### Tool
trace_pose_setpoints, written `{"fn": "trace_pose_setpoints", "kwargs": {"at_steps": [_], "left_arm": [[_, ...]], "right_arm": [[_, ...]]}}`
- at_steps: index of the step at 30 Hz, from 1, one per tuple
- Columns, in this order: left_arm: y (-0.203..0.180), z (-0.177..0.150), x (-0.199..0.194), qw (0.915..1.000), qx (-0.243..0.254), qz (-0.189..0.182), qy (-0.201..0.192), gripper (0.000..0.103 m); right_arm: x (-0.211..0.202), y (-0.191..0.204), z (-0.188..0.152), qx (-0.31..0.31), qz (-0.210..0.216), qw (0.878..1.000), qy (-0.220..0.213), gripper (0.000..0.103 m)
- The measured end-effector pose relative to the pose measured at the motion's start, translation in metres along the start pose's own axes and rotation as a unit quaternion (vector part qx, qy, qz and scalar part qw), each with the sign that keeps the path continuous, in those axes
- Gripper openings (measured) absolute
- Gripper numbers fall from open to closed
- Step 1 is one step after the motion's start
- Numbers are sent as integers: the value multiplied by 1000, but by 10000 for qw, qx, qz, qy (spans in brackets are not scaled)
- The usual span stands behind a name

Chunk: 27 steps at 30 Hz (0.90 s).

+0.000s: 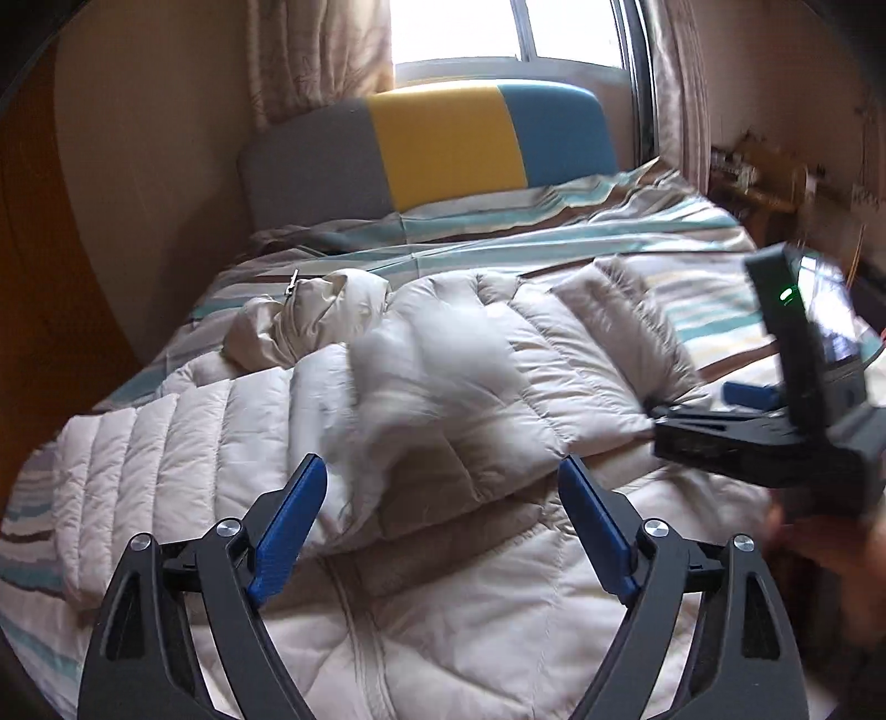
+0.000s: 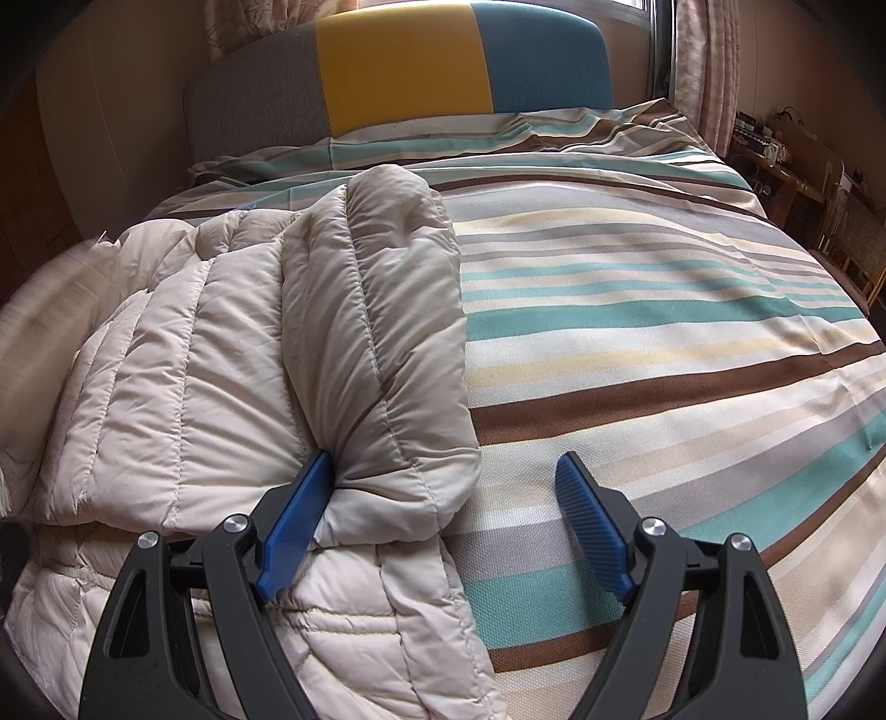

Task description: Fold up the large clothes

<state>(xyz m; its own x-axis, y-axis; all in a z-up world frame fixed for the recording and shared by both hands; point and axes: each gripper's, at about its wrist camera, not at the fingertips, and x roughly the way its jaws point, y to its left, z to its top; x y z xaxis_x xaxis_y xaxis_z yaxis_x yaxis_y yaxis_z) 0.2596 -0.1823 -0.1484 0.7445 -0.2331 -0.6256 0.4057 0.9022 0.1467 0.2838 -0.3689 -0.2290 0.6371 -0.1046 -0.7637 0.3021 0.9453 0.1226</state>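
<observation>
Now both grippers' fingers spread wide, gripping nothing, over the cream puffer jacket (image 1: 454,354) on the striped bed (image 2: 637,332).

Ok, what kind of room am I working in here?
A bedroom, almost certainly: a bed with a striped duvet cover, a padded grey, yellow and blue headboard, and a curtained window behind it. The puffer jacket lies on the bed.

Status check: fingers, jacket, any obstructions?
Left gripper open, empty. Right gripper open over sleeve cuff. Puffer jacket part-folded on striped bed. Nothing blocking.
</observation>
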Motion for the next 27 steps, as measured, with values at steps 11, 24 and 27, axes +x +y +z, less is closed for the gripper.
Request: {"fn": "trace_pose_setpoints", "kwargs": {"at_steps": [11, 24, 27], "left_arm": [[128, 5, -18, 9890, -1230, 822, 0, 85], [250, -27, -3, 9515, -2675, 1450, 456, 81], [253, -30, 3, 9498, -2781, 1346, 498, 81]], "right_arm": [[-4, 3, -2, -19, -56, 10000, -70, 83], [-91, 116, 27, -750, 1209, 9846, -1020, 57], [-78, 166, 29, -1161, 1604, 9773, -759, 45]]}}
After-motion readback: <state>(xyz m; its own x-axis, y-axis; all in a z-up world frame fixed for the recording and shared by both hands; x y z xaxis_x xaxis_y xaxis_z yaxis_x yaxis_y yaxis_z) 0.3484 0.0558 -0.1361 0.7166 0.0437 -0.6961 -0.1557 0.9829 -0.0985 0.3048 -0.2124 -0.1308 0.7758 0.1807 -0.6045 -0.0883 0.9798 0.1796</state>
